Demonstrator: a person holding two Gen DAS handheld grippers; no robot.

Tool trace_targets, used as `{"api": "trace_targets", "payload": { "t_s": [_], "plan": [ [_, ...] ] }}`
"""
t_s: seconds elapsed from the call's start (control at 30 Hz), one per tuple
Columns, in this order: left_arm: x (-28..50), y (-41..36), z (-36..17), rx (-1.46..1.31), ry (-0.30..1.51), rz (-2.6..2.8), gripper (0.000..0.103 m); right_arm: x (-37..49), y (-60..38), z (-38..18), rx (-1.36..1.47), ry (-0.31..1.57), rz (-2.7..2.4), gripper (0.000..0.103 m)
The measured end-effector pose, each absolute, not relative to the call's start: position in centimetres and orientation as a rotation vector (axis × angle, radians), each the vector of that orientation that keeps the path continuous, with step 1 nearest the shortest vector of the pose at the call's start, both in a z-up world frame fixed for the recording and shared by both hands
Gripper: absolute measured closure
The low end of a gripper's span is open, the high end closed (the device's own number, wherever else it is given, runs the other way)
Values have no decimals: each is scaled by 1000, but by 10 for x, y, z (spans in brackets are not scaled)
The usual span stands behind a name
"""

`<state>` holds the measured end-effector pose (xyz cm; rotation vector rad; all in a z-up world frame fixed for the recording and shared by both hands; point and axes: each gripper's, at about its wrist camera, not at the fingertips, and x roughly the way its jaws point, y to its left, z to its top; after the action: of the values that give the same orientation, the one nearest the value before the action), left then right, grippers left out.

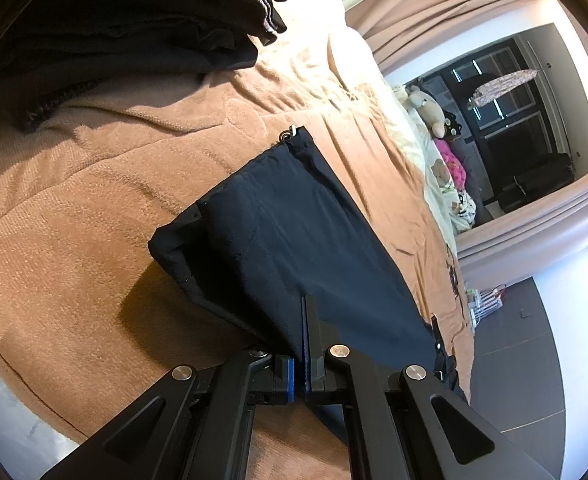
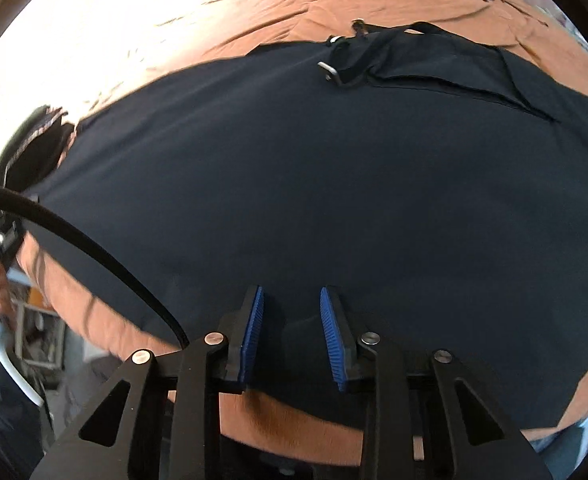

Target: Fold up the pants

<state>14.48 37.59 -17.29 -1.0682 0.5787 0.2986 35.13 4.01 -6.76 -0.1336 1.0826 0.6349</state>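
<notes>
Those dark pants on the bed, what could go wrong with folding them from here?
The left gripper pinches only an edge of the pants, so the cloth might slip out when pulled. The right gripper is open over smooth fabric and may close on too few layers, or none. The metal clip at the waistband could snag the brown blanket.

Left gripper (image 1: 304,320) clamped on the near edge of the dark navy pants (image 1: 294,232), blue pads pressed together with fabric pinched between them. Pants lie folded on the tan blanket (image 1: 74,208), metal ring (image 1: 286,135) at the far corner. Pile of black clothes (image 1: 126,28) sits top left, well apart from the pants.
</notes>
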Motion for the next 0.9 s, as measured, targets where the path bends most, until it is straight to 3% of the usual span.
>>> {"api": "trace_targets", "payload": {
  "t_s": [0.2,0.9],
  "plan": [
    [142,378,-177,-1091,573,291,101,349,44,-58,-189,1117,635,84],
    [135,380,-187,-1144,571,306,101,439,88,-59,-141,1077,587,84]
  ]
}}
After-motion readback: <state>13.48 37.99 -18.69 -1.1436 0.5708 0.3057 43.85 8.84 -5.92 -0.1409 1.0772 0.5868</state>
